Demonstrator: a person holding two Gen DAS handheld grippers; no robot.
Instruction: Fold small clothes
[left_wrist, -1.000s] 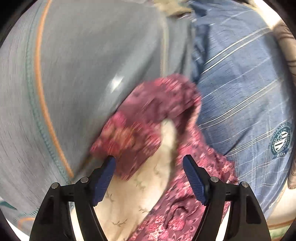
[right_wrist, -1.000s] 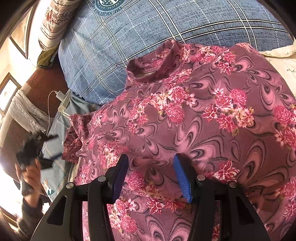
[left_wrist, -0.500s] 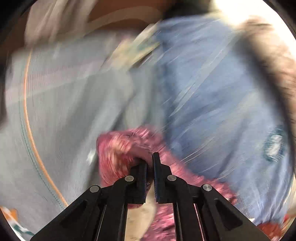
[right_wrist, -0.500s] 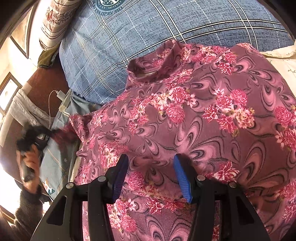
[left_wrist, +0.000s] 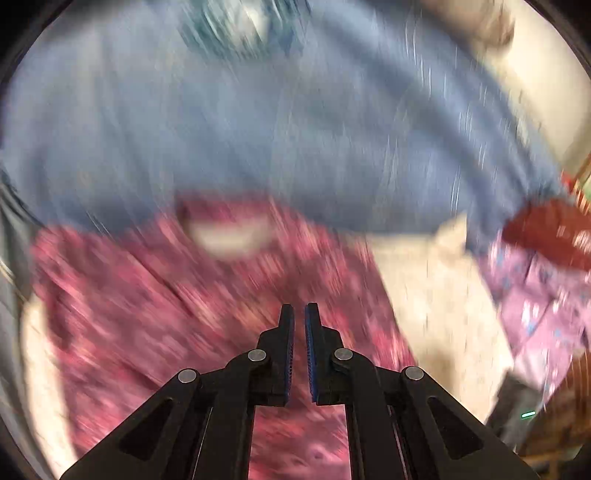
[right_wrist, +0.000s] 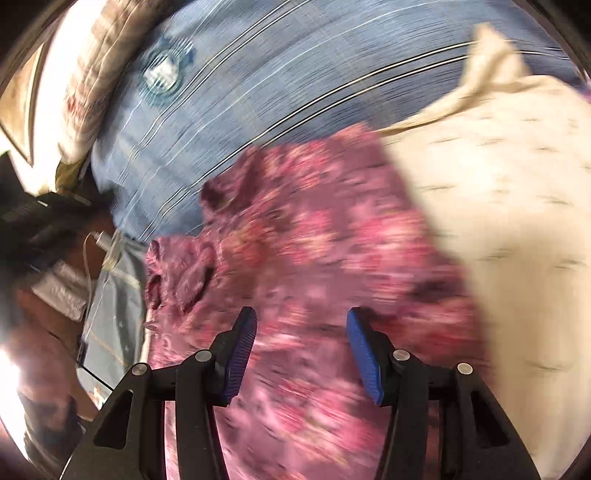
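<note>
A pink floral top (right_wrist: 325, 251) lies spread on cream bedding (right_wrist: 517, 206), its neck towards a blue striped pillow (right_wrist: 277, 85). It also shows, blurred, in the left wrist view (left_wrist: 147, 295). My left gripper (left_wrist: 299, 314) hangs above the top with its jaws nearly together; I see no cloth between the pads. My right gripper (right_wrist: 301, 325) is open just above the top's middle, holding nothing. The top's left sleeve (right_wrist: 177, 273) lies bunched at the bed's edge.
A second patterned purple garment (left_wrist: 532, 295) and a red cloth (left_wrist: 546, 232) lie at the right in the left wrist view. A white charger and cable (right_wrist: 103, 243) sit left of the bed. A floral pillow (right_wrist: 88, 81) lies behind the blue one.
My left gripper closed on the sleeve, then swung right over the top; the sleeve no longer shows between its pads. My right gripper pulled back and shifted. Both views are motion-blurred.
</note>
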